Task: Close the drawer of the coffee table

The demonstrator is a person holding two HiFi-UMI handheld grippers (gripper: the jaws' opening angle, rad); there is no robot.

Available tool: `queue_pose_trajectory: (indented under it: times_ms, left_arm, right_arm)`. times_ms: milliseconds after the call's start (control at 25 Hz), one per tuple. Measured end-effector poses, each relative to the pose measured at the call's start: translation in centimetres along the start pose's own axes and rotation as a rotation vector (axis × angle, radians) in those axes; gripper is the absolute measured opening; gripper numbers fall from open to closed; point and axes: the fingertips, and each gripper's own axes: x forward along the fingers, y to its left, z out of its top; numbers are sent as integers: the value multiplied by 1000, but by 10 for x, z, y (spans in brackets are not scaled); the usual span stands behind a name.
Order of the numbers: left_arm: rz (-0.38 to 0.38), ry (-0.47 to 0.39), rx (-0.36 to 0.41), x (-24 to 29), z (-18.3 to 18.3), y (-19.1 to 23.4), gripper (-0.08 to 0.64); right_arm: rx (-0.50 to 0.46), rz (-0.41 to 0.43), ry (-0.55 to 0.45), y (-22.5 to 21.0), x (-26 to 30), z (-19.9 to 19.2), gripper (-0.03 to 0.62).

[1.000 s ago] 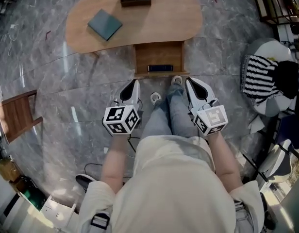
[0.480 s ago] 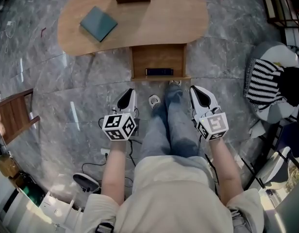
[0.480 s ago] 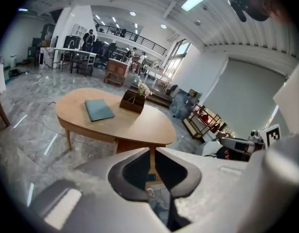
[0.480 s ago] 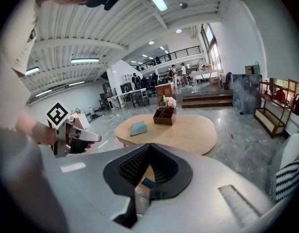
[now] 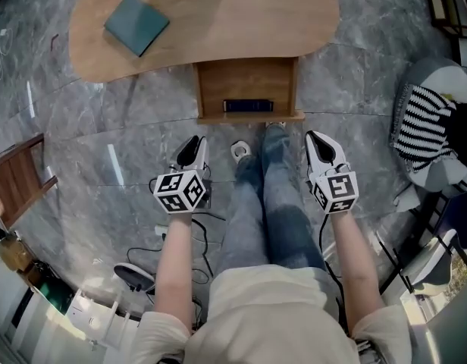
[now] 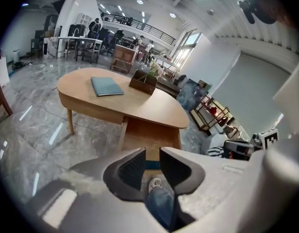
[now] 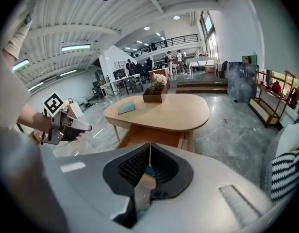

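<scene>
Lower than a second ago, both grippers: sunk to either side of the person's legs [image 5: 273,203] in blue jeans, with table and drawer drawn larger in the head view.

Left gripper [image 5: 192,144] beside the left leg, jaws spread to a narrow gap, having just been opening, nothing between them. Through that gap in the left gripper view, only a white shoe [image 6: 154,184] and the drawer front beyond.

Right gripper [image 5: 322,146] beside the right leg, jaws pressed together and empty, aimed toward the table.

Drawer [image 5: 247,82] pulled well out from under the near edge of the oval wooden coffee table [image 5: 241,21]. Bare wood inside, dark handle strip [image 5: 248,105] on the front panel, front facing the person just ahead of the shoes. Both grippers short of the drawer and touching nothing.

On the tabletop, toward its left end, a teal book [image 5: 136,24]; at the far edge, a dark box [image 6: 143,82] with plants.

Below, grey marble floor [image 5: 104,142], with cables [image 5: 194,222] trailing by the left forearm. At the right edge, a striped black-and-white cloth [image 5: 424,123].
</scene>
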Motion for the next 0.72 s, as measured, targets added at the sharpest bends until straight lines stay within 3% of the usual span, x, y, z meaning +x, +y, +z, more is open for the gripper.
queue_pose_trajectory:
  times_ms: [280, 720]
  left_arm:
    - [49, 100, 84, 43, -41, 45, 176]
    - [122, 231, 199, 92, -101, 97, 272]
  right_arm:
    - [56, -7, 100, -19, 42, -60, 65]
    - [-22, -42, 262, -49, 89, -144, 181]
